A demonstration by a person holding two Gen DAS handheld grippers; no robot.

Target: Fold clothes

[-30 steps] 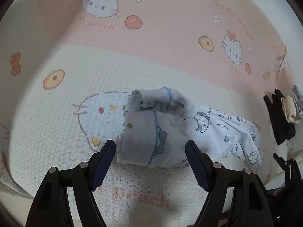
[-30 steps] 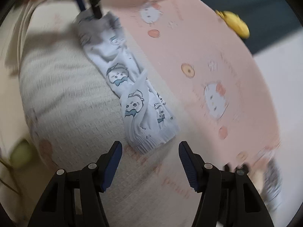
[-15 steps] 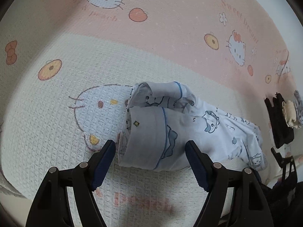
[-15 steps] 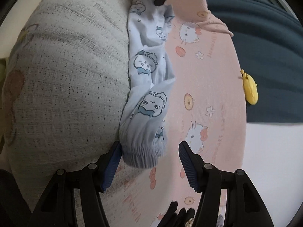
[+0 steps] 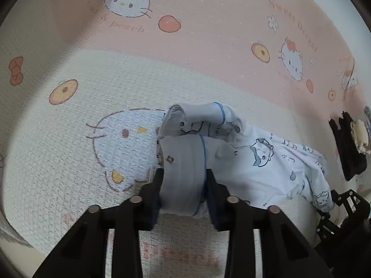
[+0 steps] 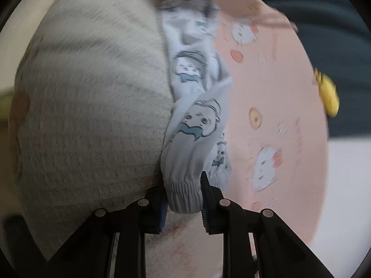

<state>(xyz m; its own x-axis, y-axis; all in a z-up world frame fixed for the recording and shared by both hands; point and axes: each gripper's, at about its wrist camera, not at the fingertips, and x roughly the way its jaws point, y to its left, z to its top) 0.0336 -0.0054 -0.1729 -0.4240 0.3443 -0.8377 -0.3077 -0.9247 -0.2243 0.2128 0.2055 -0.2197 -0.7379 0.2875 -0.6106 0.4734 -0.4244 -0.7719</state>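
A small white garment (image 5: 262, 162) printed with blue cartoon figures lies stretched across the cat-print blanket (image 5: 92, 106). In the left wrist view my left gripper (image 5: 183, 185) is closing on the garment's blue-piped waistband end (image 5: 185, 169), and its pads press the bunched cloth from both sides. In the right wrist view my right gripper (image 6: 184, 193) is closing on the ribbed cuff (image 6: 184, 191) at the garment's other end (image 6: 194, 125), which is squeezed between the pads. The far end of the cloth there is blurred, with the other gripper's dark tip above it.
The blanket is cream near me and pink further off (image 5: 220, 46). A black holder with a beige item (image 5: 352, 143) sits at the right edge in the left wrist view. A yellow toy (image 6: 328, 97) lies on dark fabric (image 6: 324, 23) beyond the blanket.
Both grippers stood wide open around the garment's ends; now each has closed in on its end. The right gripper rolled and sank onto the cuff.
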